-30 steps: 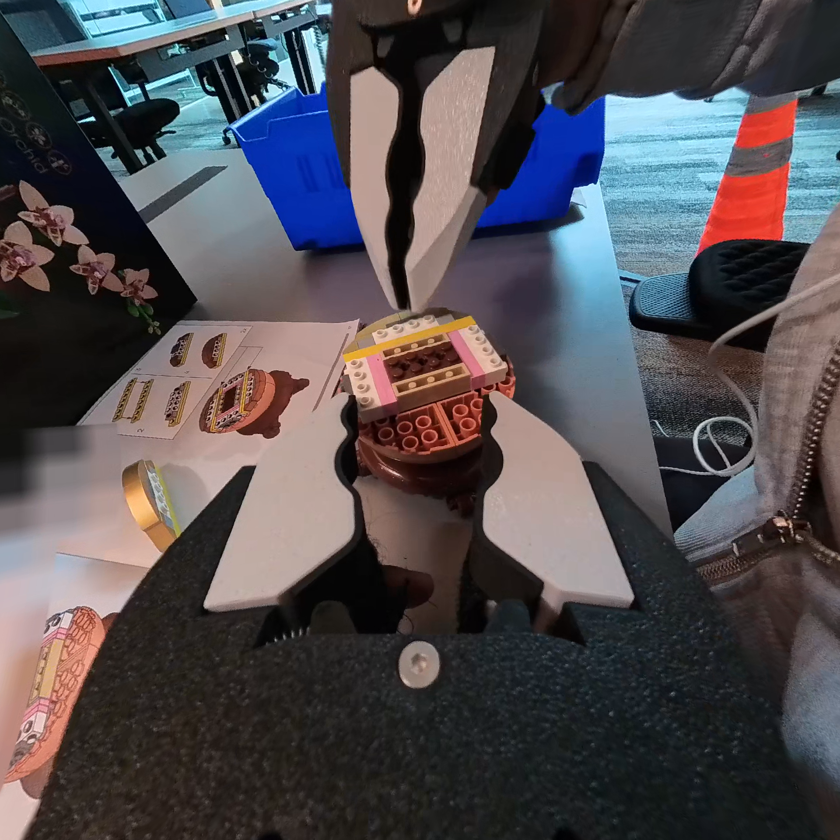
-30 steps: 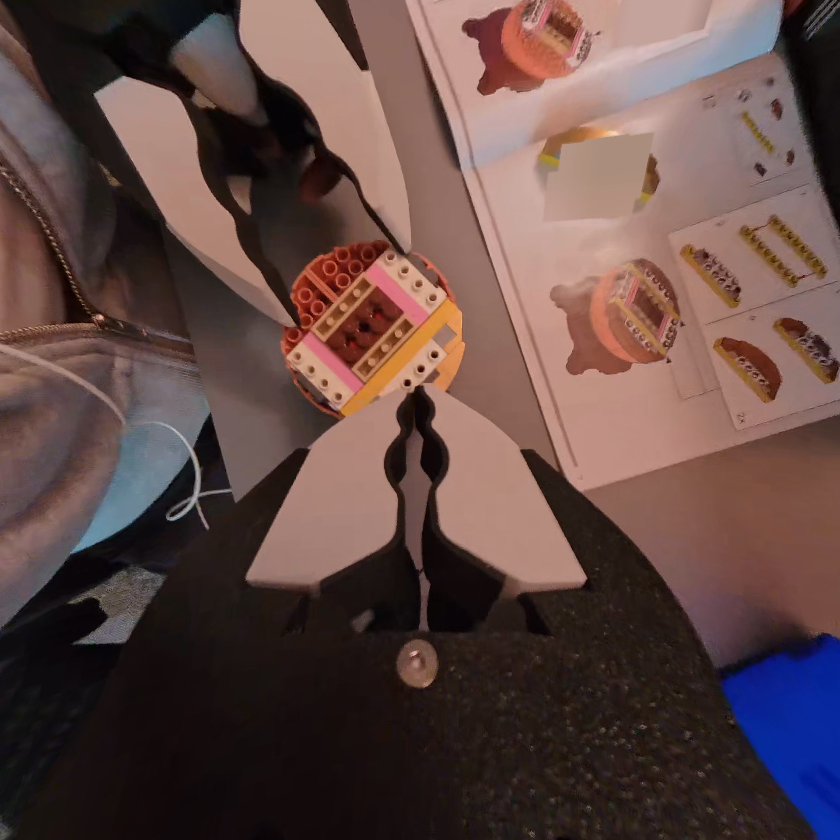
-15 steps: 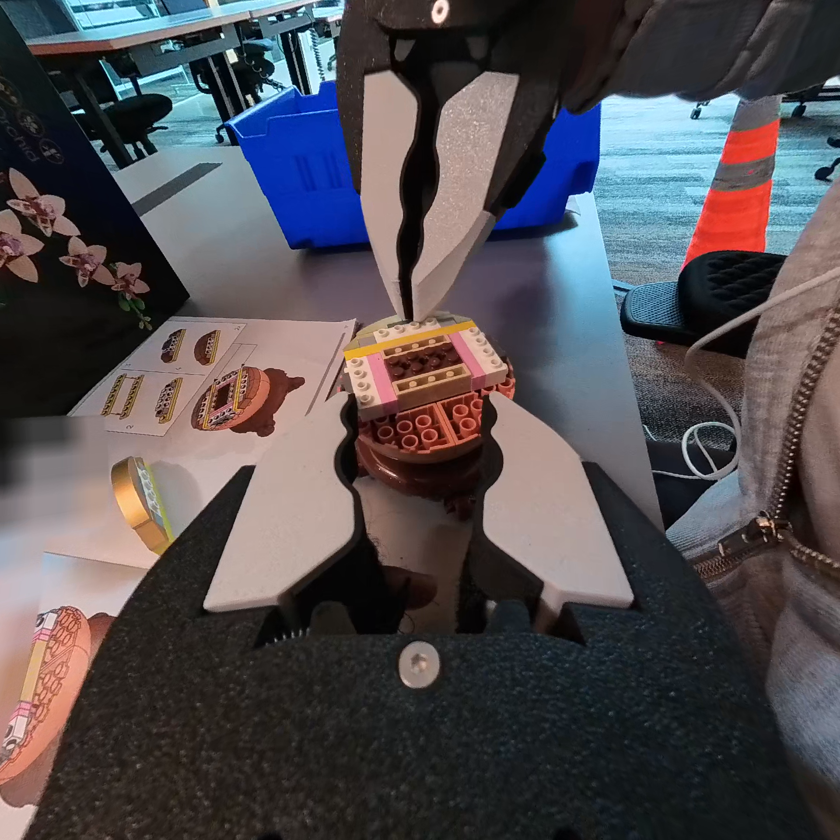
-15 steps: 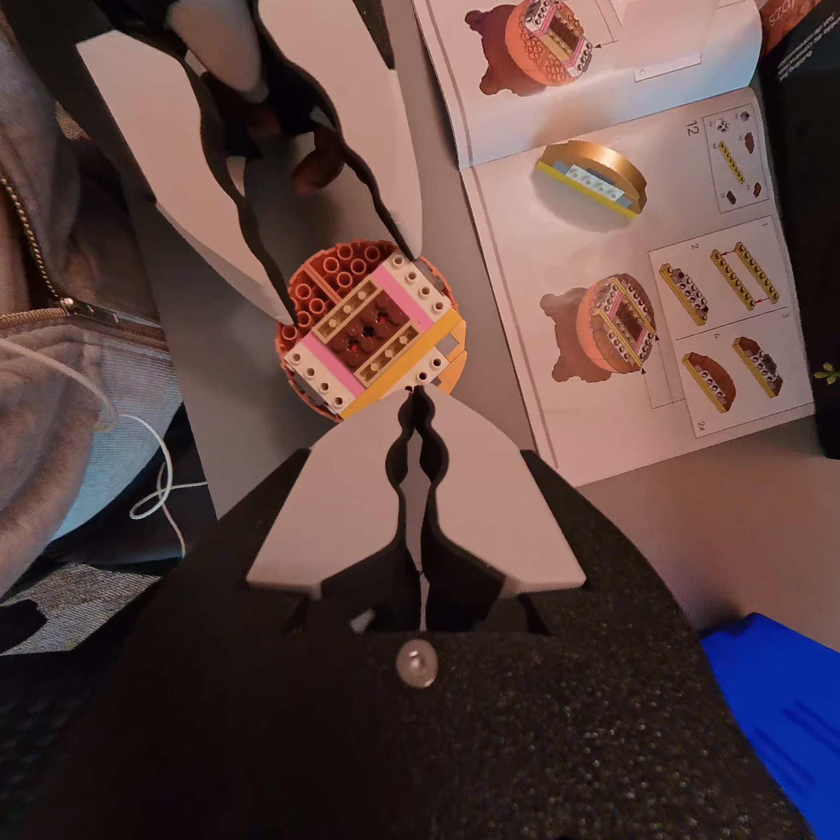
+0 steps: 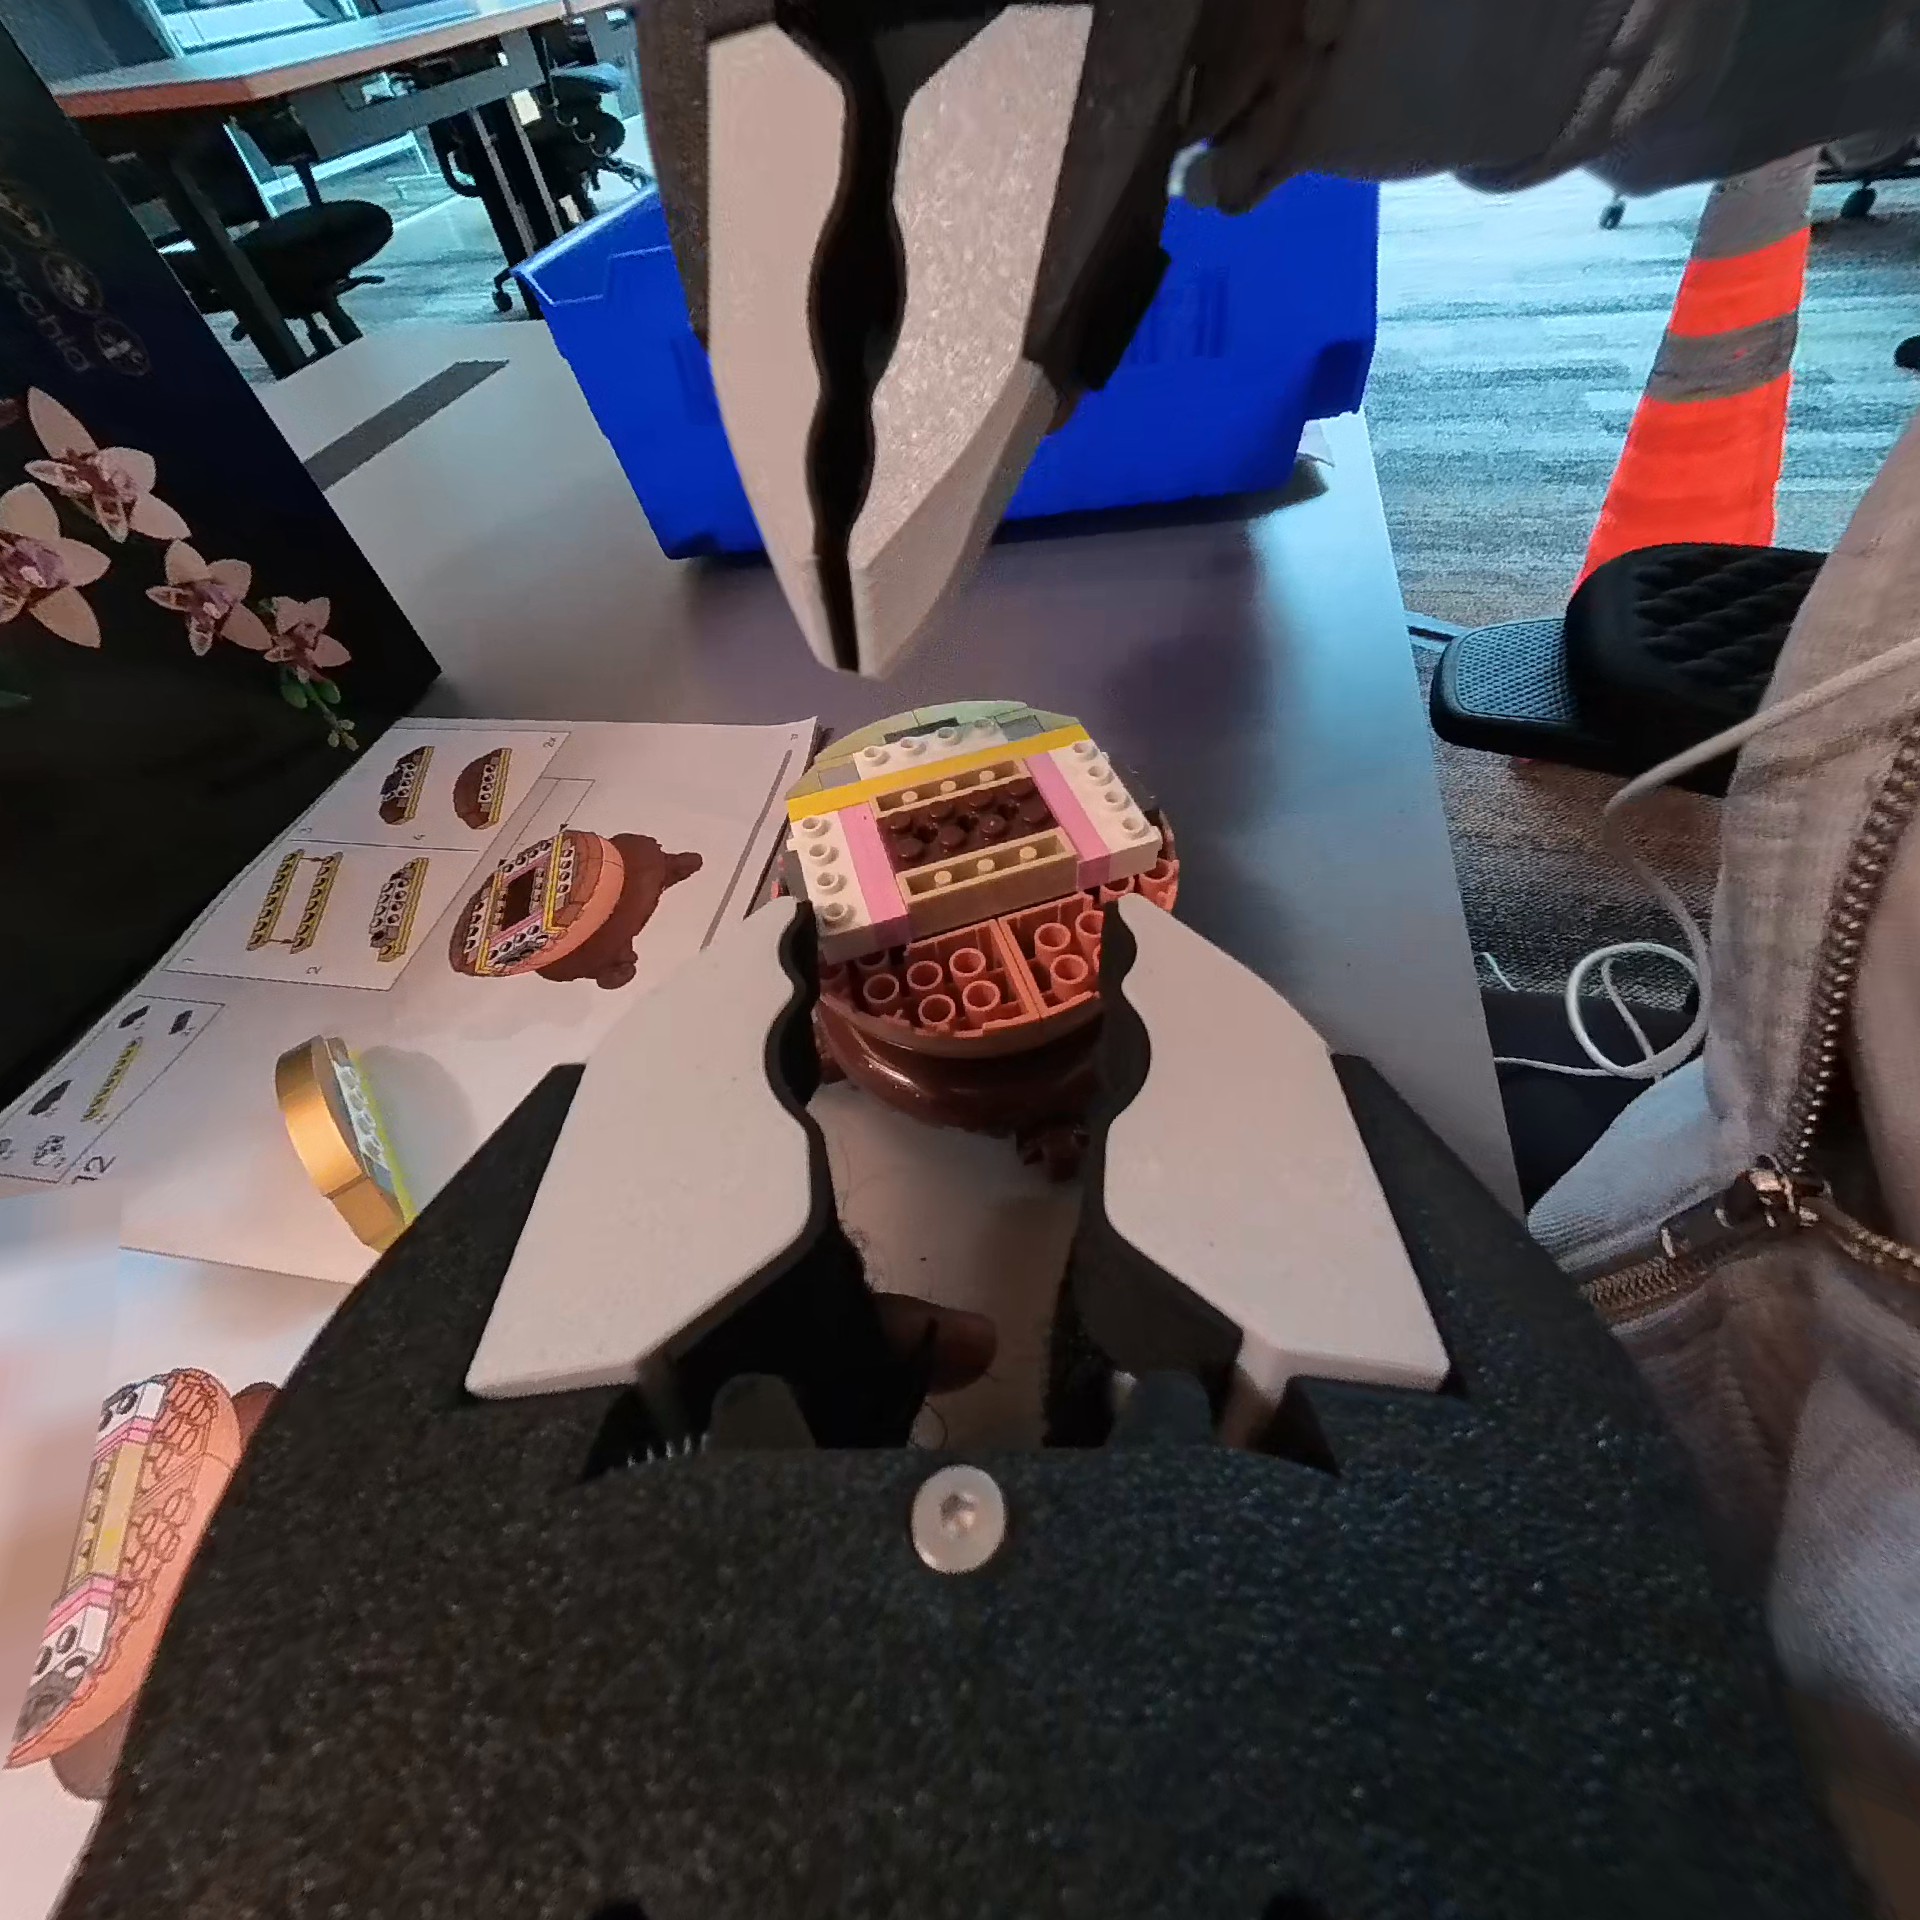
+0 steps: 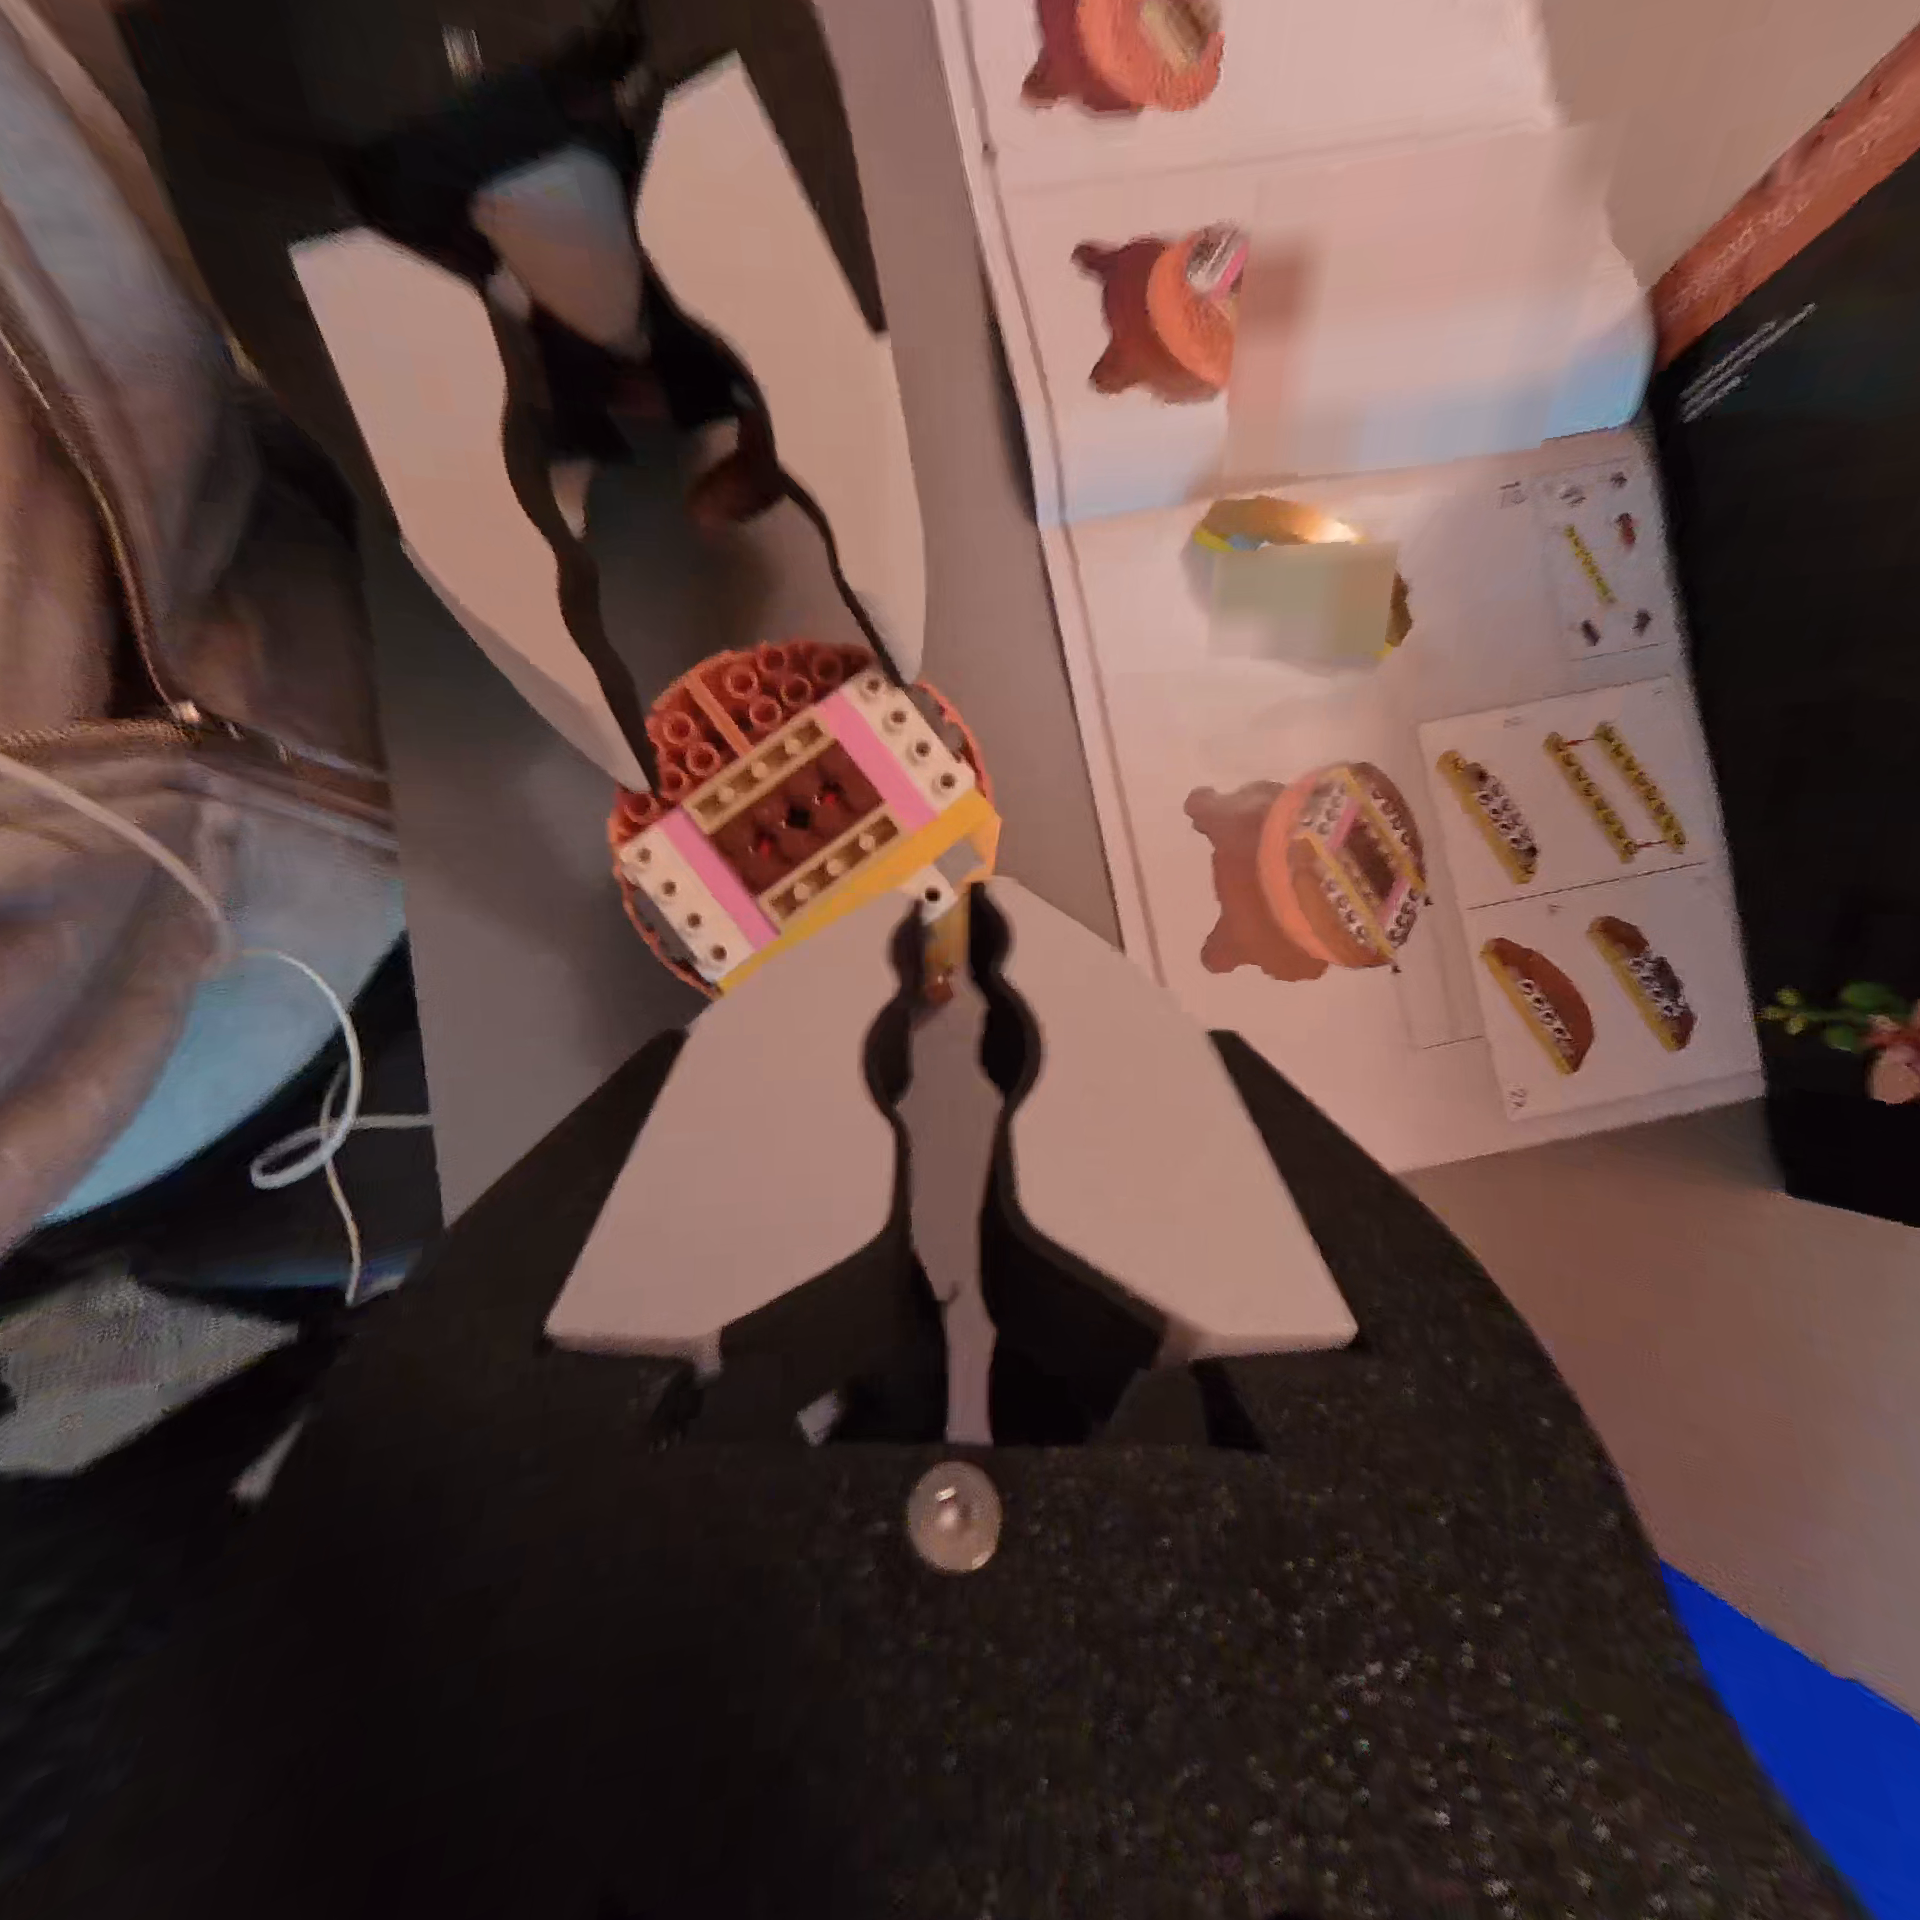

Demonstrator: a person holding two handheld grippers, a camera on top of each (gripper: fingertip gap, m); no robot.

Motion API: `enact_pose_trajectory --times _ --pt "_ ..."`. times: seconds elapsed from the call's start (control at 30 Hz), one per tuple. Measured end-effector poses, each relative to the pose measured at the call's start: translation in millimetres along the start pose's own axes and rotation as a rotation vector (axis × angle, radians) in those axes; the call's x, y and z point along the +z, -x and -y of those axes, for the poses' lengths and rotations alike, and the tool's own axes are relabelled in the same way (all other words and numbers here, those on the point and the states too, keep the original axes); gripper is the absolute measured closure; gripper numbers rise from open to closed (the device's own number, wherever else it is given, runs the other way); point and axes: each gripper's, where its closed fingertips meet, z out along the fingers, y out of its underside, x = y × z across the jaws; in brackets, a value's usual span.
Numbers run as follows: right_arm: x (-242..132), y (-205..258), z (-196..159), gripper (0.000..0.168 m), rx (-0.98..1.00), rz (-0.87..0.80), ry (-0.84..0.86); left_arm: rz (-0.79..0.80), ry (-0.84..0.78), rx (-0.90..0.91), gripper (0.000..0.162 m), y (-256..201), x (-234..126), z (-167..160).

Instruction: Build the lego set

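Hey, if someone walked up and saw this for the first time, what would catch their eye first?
Probably the round lego build at the table's centre, terracotta studs topped by a pink, white, yellow and tan frame, gripped at its sides by the left gripper. Just above its far edge hangs the right gripper, fingers closed to a point. Left of the build lies the open instruction booklet with a gold-rimmed lego piece on it.

Open-plan office, rows of desks [image 5: 312, 62], black swivel chairs [image 5: 312, 244], carpeted floor [image 5: 1507, 343]
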Motion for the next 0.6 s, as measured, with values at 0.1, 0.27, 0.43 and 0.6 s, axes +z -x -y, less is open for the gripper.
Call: enact_pose_trajectory --times 0.1,0.27,0.43,0.6 --pt "8.5 4.9 -4.9 0.156 -0.015 0.091 0.059 0.002 -0.008 -0.001 0.111 0.1 -0.1 0.0" --pt "11.2 5.9 -6.2 0.168 -0.038 0.133 0.139 0.000 -0.021 -0.010 0.111 0.3 0.3 0.3" --pt "11.8 5.9 -6.9 0.168 0.037 0.130 0.186 -0.010 -0.029 -0.018 0.111 0.6 0.3 0.5" --pt "11.8 6.5 -7.1 0.168 0.005 0.095 0.248 -0.013 -0.032 -0.019 0.111 0.8 0.1 0.2"
